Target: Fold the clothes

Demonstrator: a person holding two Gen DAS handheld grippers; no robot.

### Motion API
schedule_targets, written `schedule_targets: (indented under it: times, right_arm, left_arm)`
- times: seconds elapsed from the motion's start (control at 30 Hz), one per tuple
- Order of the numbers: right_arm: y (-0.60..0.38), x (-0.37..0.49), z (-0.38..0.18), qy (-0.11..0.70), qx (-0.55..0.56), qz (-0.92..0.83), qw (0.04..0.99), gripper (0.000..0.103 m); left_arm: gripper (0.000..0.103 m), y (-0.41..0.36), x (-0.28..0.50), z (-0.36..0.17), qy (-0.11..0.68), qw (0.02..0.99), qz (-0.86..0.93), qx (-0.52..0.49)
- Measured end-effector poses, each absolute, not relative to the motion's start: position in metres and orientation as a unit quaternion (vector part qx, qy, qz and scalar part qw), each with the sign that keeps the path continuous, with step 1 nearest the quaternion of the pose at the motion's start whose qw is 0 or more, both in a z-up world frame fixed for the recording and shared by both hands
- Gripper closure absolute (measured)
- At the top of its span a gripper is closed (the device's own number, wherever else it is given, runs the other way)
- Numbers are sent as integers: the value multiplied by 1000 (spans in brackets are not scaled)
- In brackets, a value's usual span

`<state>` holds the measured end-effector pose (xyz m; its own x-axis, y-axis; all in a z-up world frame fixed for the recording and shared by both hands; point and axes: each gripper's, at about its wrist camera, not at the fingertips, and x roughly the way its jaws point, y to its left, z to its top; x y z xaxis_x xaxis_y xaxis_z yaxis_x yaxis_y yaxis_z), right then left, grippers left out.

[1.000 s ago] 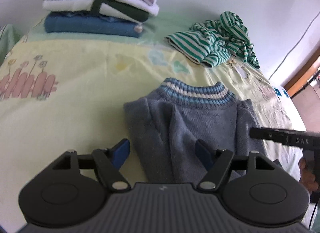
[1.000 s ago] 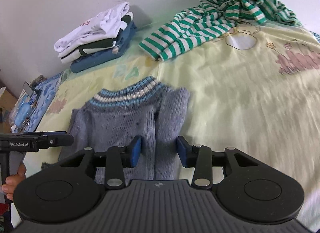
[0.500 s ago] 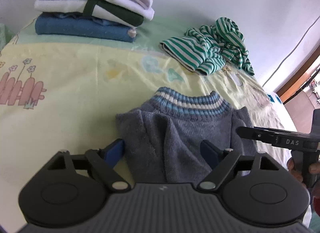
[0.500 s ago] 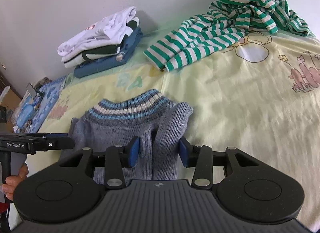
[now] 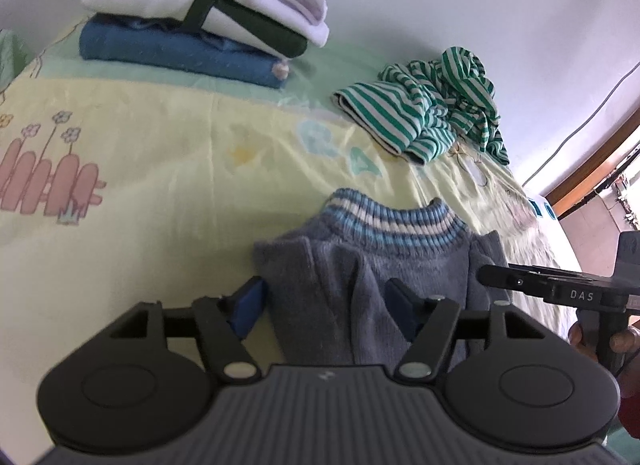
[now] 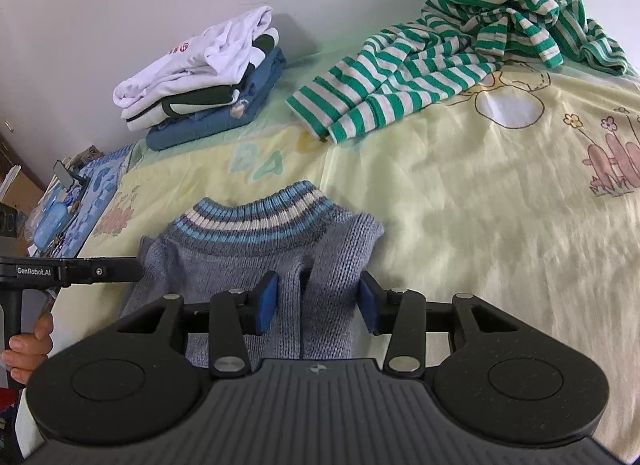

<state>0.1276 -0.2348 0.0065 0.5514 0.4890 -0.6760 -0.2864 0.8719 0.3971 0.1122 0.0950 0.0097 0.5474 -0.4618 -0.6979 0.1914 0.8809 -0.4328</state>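
Left wrist view: the left tool (image 5: 324,305) is closing, its blue pads astride the sweater's (image 5: 372,265) left folded edge, not yet pressing it. The grey knit sweater, with a ribbed blue-and-white collar, lies on the bed (image 5: 160,169), sides folded in. Only here a wall cable (image 5: 580,121) and wooden door frame (image 5: 600,161) show at right, with the right tool's arm and a hand (image 5: 624,339).

Right wrist view: the right tool (image 6: 318,303) stands part open around the sweater's (image 6: 256,249) right folded sleeve; whether it grips, I cannot tell. Only here a cluttered blue mat (image 6: 80,201) shows at left. The pale yellow cartoon-print sheet carries a folded stack (image 6: 208,77) and a crumpled green-striped top (image 6: 452,49) by the white wall.
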Motion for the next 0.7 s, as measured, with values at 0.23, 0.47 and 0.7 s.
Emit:
schedule_targets:
  times: [0.23,0.47,0.7]
  right_arm:
    - [-240,128,6,420,125,230,869,61]
    - [-236,127,8,421,102,234,871,61]
    - [-249,133,5,429,142,246,858,60]
  left_arm:
    - [68,86,106,19,423,877,-197,-116]
    - [41,89,113,16,432,878,-189,-83]
    - [40,114,128,8,433,864,-225,-124]
